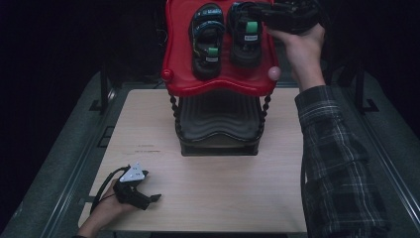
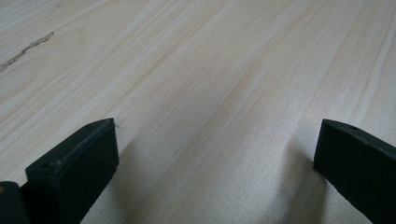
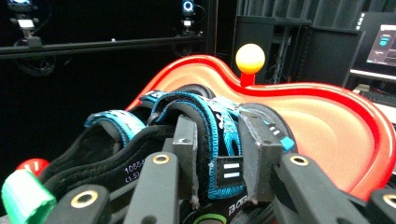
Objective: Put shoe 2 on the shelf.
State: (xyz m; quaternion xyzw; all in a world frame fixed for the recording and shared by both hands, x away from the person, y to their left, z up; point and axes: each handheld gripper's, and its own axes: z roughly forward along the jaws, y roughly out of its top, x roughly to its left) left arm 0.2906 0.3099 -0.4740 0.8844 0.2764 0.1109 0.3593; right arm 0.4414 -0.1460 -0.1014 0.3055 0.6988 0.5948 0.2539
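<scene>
Two black sandals with blue straps lie side by side on the red top shelf [image 1: 223, 87] of a small rack. My right gripper [image 1: 262, 12] reaches in from the right over the right sandal [image 1: 245, 42]. In the right gripper view that gripper [image 3: 223, 144] is shut on the sandal's blue strap [image 3: 219, 126], which is pinched between the two jaws. The left sandal [image 1: 207, 39] lies untouched beside it. My left gripper [image 1: 148, 200] rests low on the wooden table [image 1: 223, 183] at the front left, and the left gripper [image 2: 217, 140] is open with only bare wood between its jaws.
The rack has a dark lower shelf [image 1: 218, 124] under the red one, carried on twisted black posts. A yellow ball knob [image 3: 250, 58] tops the shelf's far corner, and a green tag [image 3: 23, 196] hangs on the sandal. Dark frames and monitors stand behind the table.
</scene>
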